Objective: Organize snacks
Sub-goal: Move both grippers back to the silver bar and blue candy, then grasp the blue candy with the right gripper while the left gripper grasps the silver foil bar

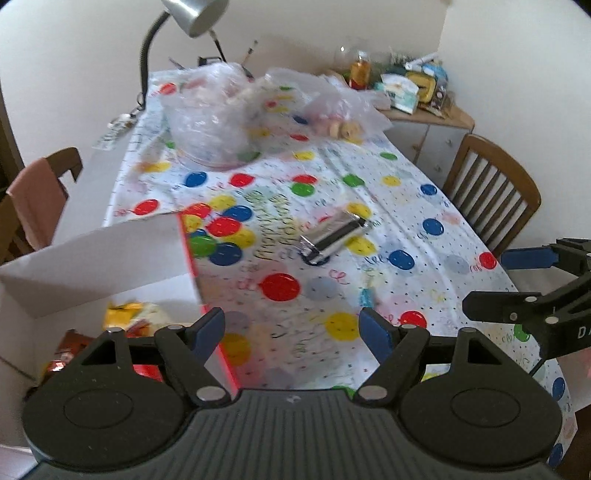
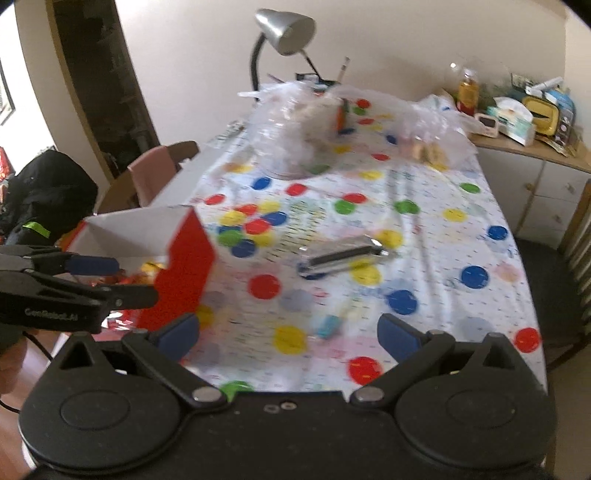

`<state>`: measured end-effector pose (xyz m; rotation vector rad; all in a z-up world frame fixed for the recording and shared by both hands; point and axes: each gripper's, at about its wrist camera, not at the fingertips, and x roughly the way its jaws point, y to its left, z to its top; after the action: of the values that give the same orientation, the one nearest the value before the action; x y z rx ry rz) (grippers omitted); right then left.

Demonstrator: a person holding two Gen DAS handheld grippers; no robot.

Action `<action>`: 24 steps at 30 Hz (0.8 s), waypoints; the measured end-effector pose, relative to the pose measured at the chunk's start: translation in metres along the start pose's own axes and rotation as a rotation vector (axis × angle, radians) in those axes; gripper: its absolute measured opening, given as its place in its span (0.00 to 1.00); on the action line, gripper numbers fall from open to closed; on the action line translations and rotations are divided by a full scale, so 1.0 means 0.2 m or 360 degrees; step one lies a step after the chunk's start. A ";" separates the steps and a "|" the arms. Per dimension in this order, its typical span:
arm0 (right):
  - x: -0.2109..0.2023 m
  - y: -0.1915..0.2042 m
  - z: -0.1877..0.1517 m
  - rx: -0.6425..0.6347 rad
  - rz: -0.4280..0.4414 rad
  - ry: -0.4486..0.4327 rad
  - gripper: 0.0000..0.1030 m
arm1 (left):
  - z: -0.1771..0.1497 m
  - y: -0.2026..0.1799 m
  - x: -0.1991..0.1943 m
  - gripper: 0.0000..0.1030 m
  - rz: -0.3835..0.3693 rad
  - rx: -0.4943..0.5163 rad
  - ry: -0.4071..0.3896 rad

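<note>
Both hand-held grippers, left (image 1: 291, 328) and right (image 2: 288, 332), are open and hold nothing. A silver snack (image 1: 334, 236) lies mid-desk (image 1: 424, 206) on open cloth, well apart from the box (image 1: 92, 258) at the left edge.

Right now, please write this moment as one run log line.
left gripper: open, empty | right gripper: open, empty | silver packet: lying on tablecloth | box: open, snacks inside

A silver desk lamp (image 2: 286, 31) on a black gooseneck leans over the far end of the balloon-print tablecloth (image 1: 436, 254). Wooden chairs flank the table — a slatted one (image 1: 493, 192) on the right, one draped with pink cloth (image 1: 35, 195) on the left. In the far corner, a wooden cabinet (image 2: 532, 177) holds blurred clutter — an amber bottle (image 2: 468, 88) among it.
</note>
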<state>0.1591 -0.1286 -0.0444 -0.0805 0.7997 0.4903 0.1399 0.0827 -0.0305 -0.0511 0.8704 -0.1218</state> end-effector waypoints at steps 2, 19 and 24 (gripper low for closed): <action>0.04 -0.07 -0.02 0.0002 0.0003 0.0024 1.00 | 0.01 -0.05 0.05 0.77 0.0003 -0.0006 0.0024; 0.70 -0.22 -0.05 -0.0078 0.0132 0.0337 0.69 | -0.06 -0.12 0.19 0.77 0.0119 -0.0145 0.0093; 0.81 -0.19 -0.03 -0.0011 0.0153 0.0394 0.44 | -0.03 -0.11 0.20 0.77 0.0134 -0.0154 0.0089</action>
<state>0.2682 -0.1008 -0.1673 -0.1110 1.0482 0.5810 0.1592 0.0550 -0.0629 -0.1019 0.9325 -0.0022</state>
